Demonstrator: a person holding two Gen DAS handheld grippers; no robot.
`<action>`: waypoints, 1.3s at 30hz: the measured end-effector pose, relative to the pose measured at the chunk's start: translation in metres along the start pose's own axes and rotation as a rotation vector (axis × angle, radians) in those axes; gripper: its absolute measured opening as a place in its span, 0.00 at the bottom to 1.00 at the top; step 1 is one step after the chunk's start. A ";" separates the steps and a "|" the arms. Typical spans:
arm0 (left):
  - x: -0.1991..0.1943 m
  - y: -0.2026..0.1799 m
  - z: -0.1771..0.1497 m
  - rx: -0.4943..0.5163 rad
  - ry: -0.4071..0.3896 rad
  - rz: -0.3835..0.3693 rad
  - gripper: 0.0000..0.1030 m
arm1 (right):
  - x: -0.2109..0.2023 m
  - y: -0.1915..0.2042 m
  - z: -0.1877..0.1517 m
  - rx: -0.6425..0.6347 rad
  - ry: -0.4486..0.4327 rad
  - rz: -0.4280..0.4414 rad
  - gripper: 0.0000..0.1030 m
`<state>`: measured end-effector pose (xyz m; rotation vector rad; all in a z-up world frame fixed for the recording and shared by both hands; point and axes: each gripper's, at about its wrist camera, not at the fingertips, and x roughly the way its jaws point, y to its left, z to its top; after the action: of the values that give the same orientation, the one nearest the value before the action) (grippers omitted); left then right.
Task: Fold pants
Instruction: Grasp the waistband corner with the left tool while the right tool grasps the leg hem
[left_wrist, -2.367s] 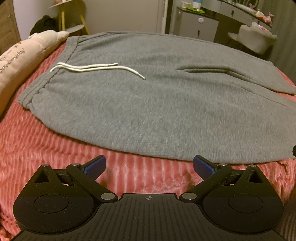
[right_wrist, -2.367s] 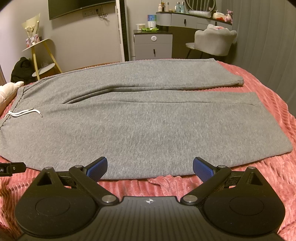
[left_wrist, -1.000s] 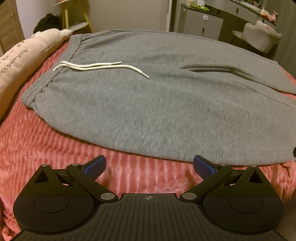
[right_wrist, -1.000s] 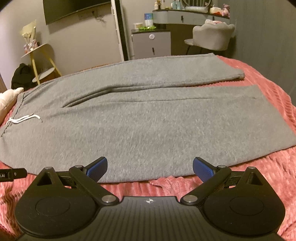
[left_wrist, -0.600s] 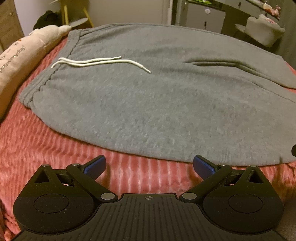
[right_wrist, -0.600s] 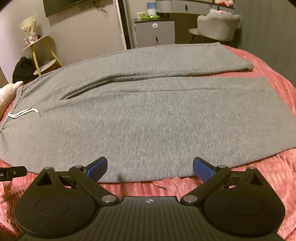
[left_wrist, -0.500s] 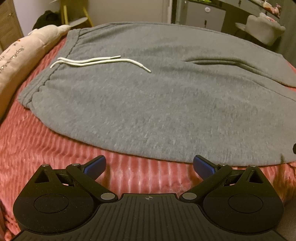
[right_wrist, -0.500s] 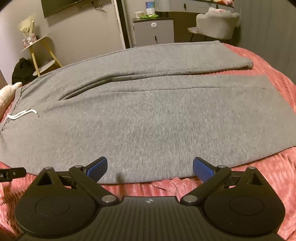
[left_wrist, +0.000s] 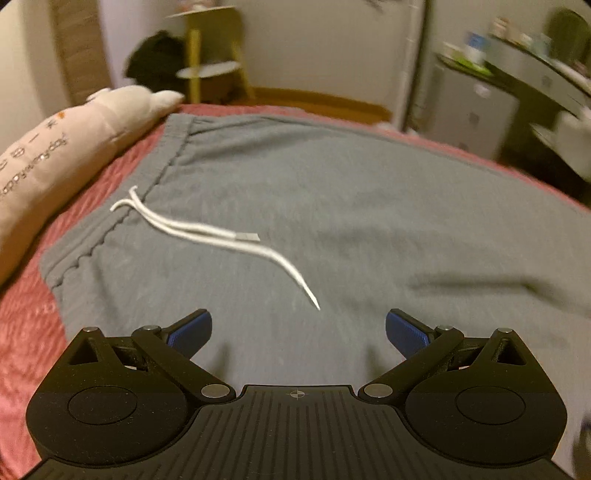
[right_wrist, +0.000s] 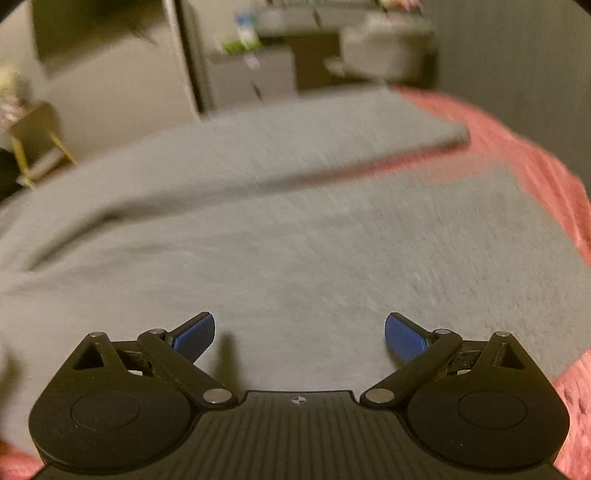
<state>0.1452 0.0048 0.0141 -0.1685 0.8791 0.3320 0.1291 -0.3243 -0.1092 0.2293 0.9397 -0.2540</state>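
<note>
Grey sweatpants (left_wrist: 332, 206) lie spread flat on a pink ribbed bedspread (left_wrist: 26, 317). The waistband (left_wrist: 159, 162) is at the left, with a white drawstring (left_wrist: 221, 240) lying across the fabric. My left gripper (left_wrist: 298, 328) is open and empty, low over the pants just below the drawstring's tip. In the right wrist view the two legs (right_wrist: 295, 240) run to the right, with a pink gap between them near the cuffs. My right gripper (right_wrist: 299, 332) is open and empty over the near leg. This view is blurred.
A cream pillow (left_wrist: 48, 162) lies along the bed's left side. A yellow stand (left_wrist: 207, 70) and a dark bag (left_wrist: 155, 62) stand beyond the bed. A grey cabinet (right_wrist: 251, 77) and a chair (right_wrist: 384, 48) stand at the far side.
Both grippers have moved forward over the pants, from above the bedspread's near edge to above the fabric. Both stay open.
</note>
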 end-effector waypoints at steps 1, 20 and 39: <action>0.011 -0.001 0.002 -0.009 -0.013 0.034 1.00 | 0.009 -0.006 -0.001 0.023 0.024 0.023 0.96; 0.089 0.030 -0.005 -0.113 -0.248 0.102 1.00 | 0.120 0.000 0.295 0.325 -0.004 0.065 0.75; 0.103 0.043 -0.004 -0.189 -0.253 0.042 1.00 | 0.159 0.019 0.309 0.346 -0.105 -0.169 0.06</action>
<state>0.1879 0.0657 -0.0686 -0.2771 0.6012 0.4648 0.4609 -0.4181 -0.0609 0.4509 0.8083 -0.5804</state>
